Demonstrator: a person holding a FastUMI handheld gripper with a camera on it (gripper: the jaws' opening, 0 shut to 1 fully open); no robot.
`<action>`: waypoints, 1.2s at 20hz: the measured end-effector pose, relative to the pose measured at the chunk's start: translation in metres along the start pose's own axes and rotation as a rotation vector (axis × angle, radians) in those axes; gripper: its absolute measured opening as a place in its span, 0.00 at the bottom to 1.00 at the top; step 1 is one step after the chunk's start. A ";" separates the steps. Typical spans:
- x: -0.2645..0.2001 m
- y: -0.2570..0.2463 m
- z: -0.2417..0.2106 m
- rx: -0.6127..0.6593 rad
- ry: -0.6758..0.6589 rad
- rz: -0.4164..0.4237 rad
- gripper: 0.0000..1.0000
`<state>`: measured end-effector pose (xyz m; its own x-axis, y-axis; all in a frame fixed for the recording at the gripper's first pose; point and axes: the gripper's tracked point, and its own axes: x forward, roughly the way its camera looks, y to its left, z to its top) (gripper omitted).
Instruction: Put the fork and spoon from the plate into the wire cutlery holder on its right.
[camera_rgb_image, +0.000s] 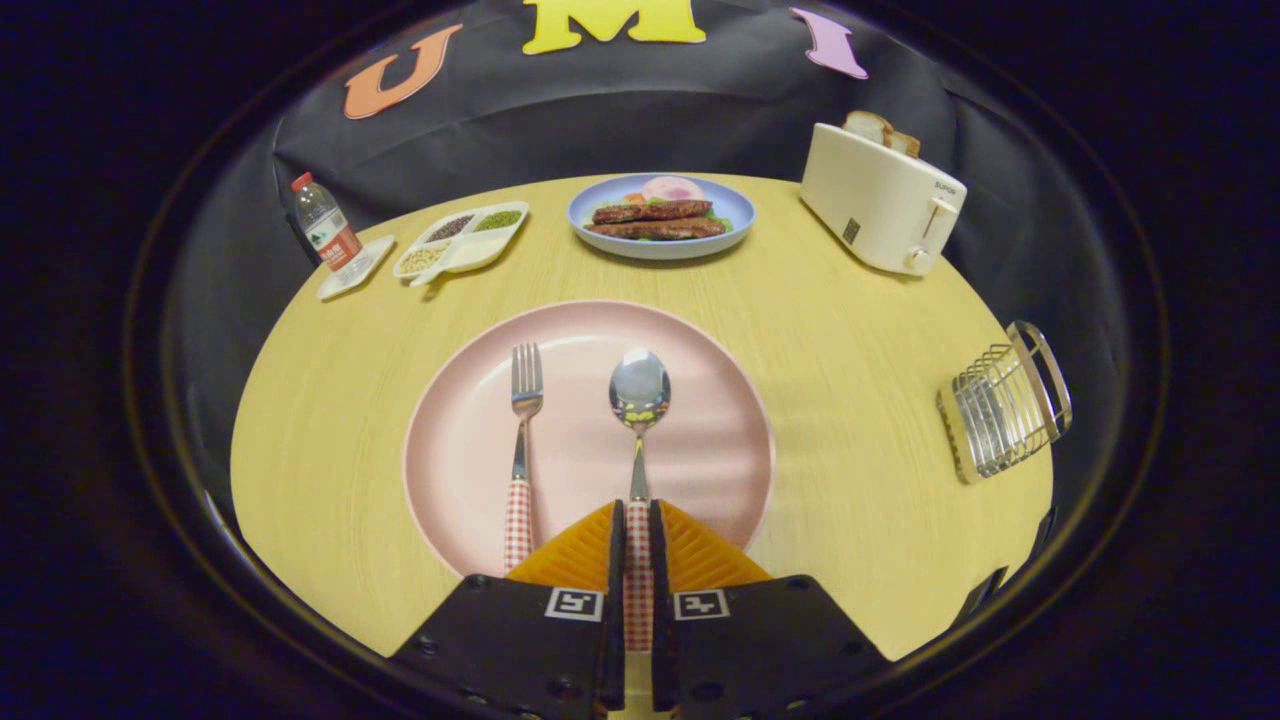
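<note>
The tongs (637, 520) squeeze the shiny metal spoon (639, 400) by its checked handle — the matching metal fork (524, 430) lies just left, both on the round pink plate (720, 440).

A: Tool (637, 512) build?
B: Two wedge-shaped fingers (580, 555) with ribbed faces, on black angular blocks.
A: Markings?
B: One square black-and-white tag per block, near the inner edge. Dark screw holes lower down.

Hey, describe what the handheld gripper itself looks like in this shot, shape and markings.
The gripper has two wedge-shaped fingers with ribbed outer faces that narrow toward the tips. Each finger is mounted on a flat black block with angled edges and visible screw holes. A small square black-and-white fiducial marker sits on the inner top corner of each block, one per side. No cables or sleeve are visible.
</note>
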<state>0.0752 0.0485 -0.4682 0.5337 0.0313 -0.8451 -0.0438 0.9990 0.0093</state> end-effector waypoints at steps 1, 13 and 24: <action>0.000 -0.003 0.001 0.001 0.001 -0.015 0.11; -0.095 -0.045 0.047 -0.116 -0.104 0.007 0.02; -0.154 -0.174 0.071 -0.071 -0.107 -0.019 0.02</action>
<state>0.0604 -0.1282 -0.3021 0.6219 0.0198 -0.7828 -0.0907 0.9948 -0.0469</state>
